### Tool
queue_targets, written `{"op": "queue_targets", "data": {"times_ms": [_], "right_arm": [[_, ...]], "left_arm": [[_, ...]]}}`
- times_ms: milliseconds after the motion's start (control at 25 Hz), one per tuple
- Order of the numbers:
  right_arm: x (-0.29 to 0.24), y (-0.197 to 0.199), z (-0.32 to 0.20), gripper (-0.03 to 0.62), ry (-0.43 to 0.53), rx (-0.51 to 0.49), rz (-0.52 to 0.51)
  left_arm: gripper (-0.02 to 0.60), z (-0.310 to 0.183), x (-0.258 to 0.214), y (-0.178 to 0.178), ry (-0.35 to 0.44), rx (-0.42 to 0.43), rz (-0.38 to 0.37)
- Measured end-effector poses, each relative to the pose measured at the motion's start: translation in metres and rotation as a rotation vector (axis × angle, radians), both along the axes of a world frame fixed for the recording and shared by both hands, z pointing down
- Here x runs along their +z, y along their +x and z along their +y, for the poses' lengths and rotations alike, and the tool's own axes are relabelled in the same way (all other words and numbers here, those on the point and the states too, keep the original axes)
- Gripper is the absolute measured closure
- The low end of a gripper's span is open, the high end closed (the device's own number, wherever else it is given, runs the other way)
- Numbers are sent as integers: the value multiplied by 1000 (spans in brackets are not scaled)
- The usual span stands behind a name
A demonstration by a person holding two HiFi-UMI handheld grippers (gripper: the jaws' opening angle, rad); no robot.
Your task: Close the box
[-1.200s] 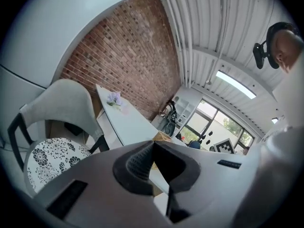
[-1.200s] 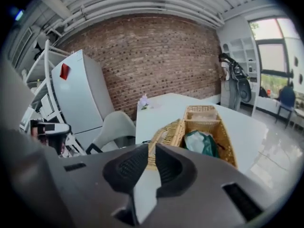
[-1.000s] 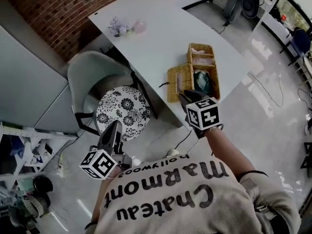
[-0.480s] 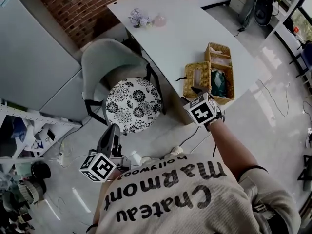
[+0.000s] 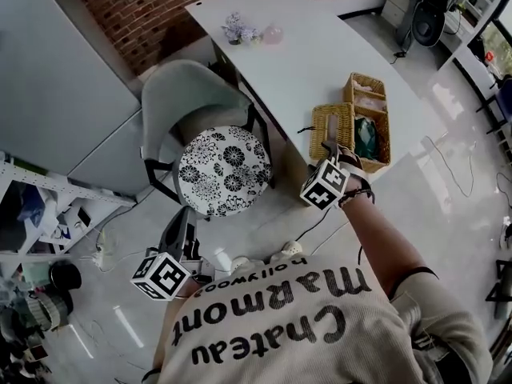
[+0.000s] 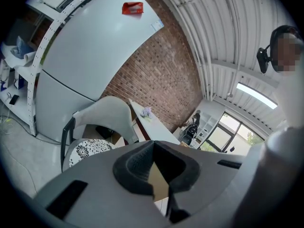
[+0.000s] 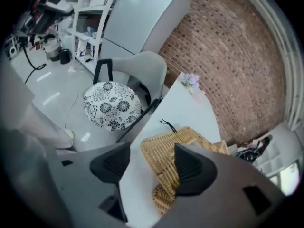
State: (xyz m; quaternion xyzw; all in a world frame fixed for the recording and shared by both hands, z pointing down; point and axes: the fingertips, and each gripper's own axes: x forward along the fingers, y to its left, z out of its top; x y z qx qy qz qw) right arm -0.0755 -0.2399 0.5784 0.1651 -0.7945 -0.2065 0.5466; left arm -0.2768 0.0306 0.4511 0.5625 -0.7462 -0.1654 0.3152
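- shelving (image 5: 32, 214) at far left of the head view, cluttered w/ small stuff too blurred to name; pale fridge (image 6: 90, 56) just behind it, red tag near its top.
- left gripper (image 6: 153, 146): low at the person's left side over the floor, well apart from the table. fingers clenched pad to pad w/ nothing in them. it points toward the chair and fridge.
- chair (image 5: 188, 86): grey shell, black legs, round black-and-white flower-print cushion (image 5: 224, 170). it stands tucked against the table's left edge.
- table (image 5: 320, 62): white, long, mostly bare. small bunch of pale flowers (image 5: 238, 29) at the far end by the brick wall.
- lid (image 5: 332, 126): wicker, flipped open, lying flat on the table left of the box w/ its right edge touching the box. thin black cord (image 7: 167, 125) at its outer edge.
- right gripper (image 7: 152, 148): above the table's near edge, angled down at the lid. fingers released; jaws have just been opening and stand wide. the lid's near corner shows in the gap, right pad in front of it, neither pad pressing on it.
- box (image 5: 365, 78): wicker, rectangular, near the table's near right end, still open. green item (image 5: 368, 138) inside the near part, sth pale in the far part.
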Motion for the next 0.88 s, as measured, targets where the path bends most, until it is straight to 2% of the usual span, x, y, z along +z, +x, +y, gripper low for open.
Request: {"op": "queue_targets", "data": {"times_ms": [160, 280, 600, 880], "right_arm": [[8, 3, 0, 296, 107, -67, 84], [9, 6, -4, 333, 178, -83, 120], [15, 9, -13, 335, 253, -90, 159], [12, 8, -17, 378, 303, -101, 158]], "left_arm": [[580, 8, 4, -1, -2, -9, 5], [580, 14, 4, -4, -17, -21, 6], [580, 15, 2, -7, -2, -30, 7], [580, 16, 2, -8, -13, -40, 2]]}}
